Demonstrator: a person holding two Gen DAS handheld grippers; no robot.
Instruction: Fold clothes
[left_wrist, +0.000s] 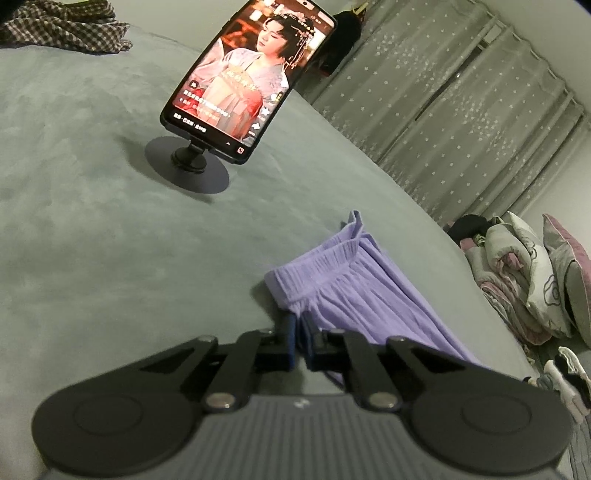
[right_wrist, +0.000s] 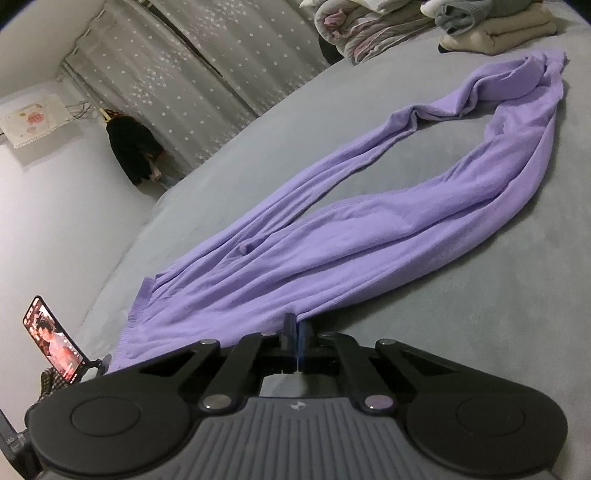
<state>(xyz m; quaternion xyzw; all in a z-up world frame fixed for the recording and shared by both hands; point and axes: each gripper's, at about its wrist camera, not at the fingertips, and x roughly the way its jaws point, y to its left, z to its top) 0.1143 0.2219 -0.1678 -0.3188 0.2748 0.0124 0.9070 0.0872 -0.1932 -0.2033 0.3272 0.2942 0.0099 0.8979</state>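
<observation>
Left wrist view: the left hand-held gripper (left_wrist: 301, 341) sat low over the grey-green bed (left_wrist: 92, 240), its blue-padded fingers (left_wrist: 290, 332) drawn narrow and pinching the edge of the lilac crinkle-cotton trousers (left_wrist: 354, 288) just below the gathered elastic waistband. Only the waist end of the garment showed here, lying flat near the bed's right edge. Beyond it a black smartphone (left_wrist: 247, 74) stood tilted on a round dark stand (left_wrist: 188, 162), its screen lit with a video. A brown-checked cloth (left_wrist: 62, 26) lay crumpled at the far left corner. Star-patterned grey curtains (left_wrist: 461, 110) hung to the right, with rolled bedding and pillows (left_wrist: 524, 266) piled at the side.

Right wrist view: this camera took in the whole garment (right_wrist: 314, 240), both legs stretched away across the bed (right_wrist: 480, 277), spread apart in the middle and meeting again at the bunched far ends. The right hand-held gripper (right_wrist: 297, 341) had its fingers pressed together on the near edge of the fabric, with no gap visible between the pads. The same phone (right_wrist: 53, 338) appeared small at the lower left. Folded cream and pale items (right_wrist: 495, 33) were stacked at the far end of the bed, unseen from the other side, and a dark garment (right_wrist: 131, 147) hung by the wall.
</observation>
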